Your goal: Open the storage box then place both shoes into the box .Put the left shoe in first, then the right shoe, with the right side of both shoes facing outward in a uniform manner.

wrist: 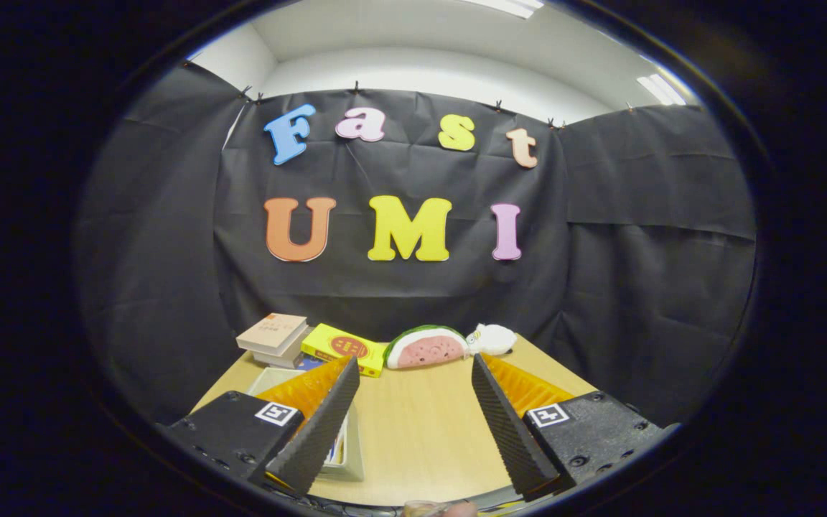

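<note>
Closest in, the gripper (413, 359) has its two fingers spread wide with nothing between them, just bare desk (421, 438). The key bit for anything box-related is that the only box-like thing is one low white box (350, 459), lying to the left and tucked mostly behind the left finger. It touches or nearly touches that finger rather than sitting in the gap. Its long side seems to run away from the gripper, roughly parallel to the fingers. I'd guess it's the storage box, but honestly I can't tell, and the finger hides whether it has a lid. There's something coloured inside, too hidden to name (could be anything). I can't place the shoes from here, so I can't tell how far along this is.

Further back, along the far edge of the desk from left to right:
- one small stack of books (273, 336), looks like two
- one yellow book (342, 350)
- one watermelon-slice toy (428, 348), dead ahead past the fingertips
- one white plush (492, 339)

The black cloth wall is behind all that.
</note>
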